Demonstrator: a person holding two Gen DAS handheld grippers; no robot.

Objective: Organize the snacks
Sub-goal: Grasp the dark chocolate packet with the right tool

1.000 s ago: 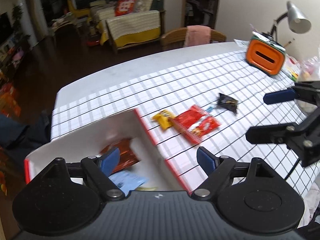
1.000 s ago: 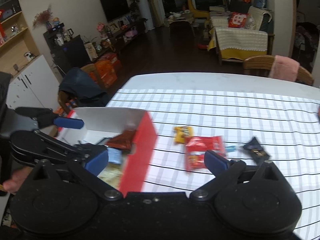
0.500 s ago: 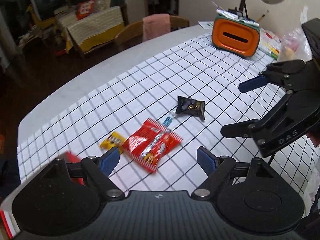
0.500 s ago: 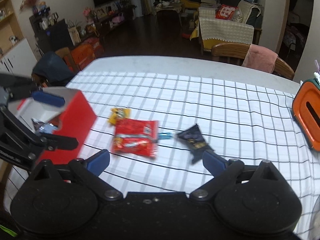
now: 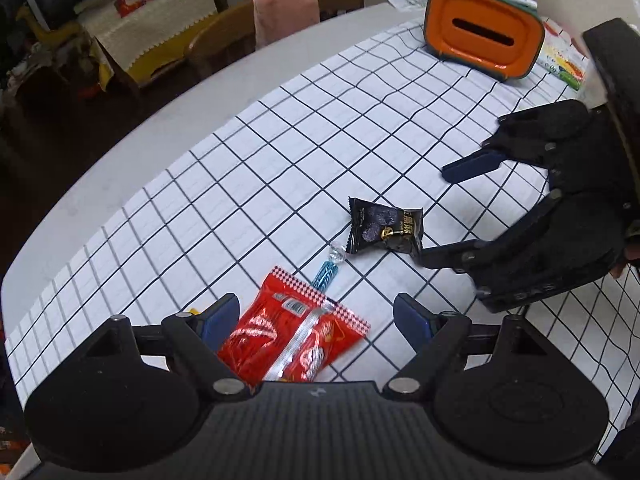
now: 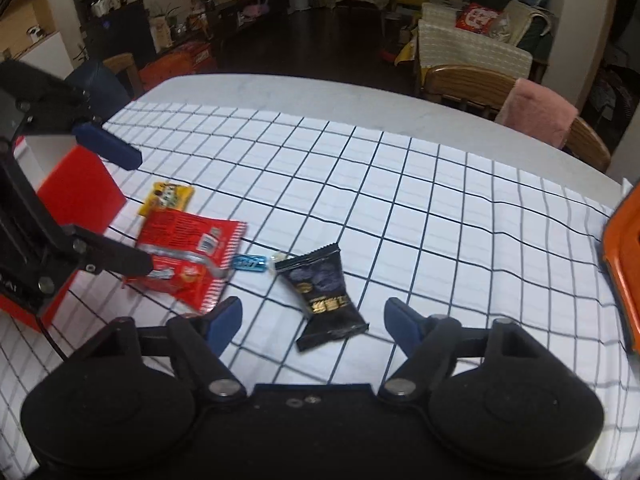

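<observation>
The left gripper (image 5: 316, 318) hangs over the red snack packet (image 5: 294, 340), its blue-tipped fingers (image 5: 220, 316) spread wide to either side of the packet and not touching it — the packet lies flat on the checked cloth of the desk (image 5: 280, 152). The right gripper (image 6: 312, 320) is poised over the black snack packet (image 6: 320, 292), which sits between its fingers (image 6: 226, 322); the jaws are closing, but the pads stand apart from the wrapper on both sides. Between the red and black packets lies a small blue-wrapped candy (image 6: 250, 262), just beside both. A yellow packet (image 6: 166, 197) rests at the far edge of the red one, touching or overlapping it, and next to that stands a red box (image 6: 82, 196) with a white inside, partly hidden by the left gripper's frame. An orange container (image 5: 482, 36) with a slot in its face stands at the far corner of the desk, well apart from the snacks. A wooden chair (image 6: 468, 88) with a pink towel (image 6: 538, 110) over its back stands beyond the desk.
</observation>
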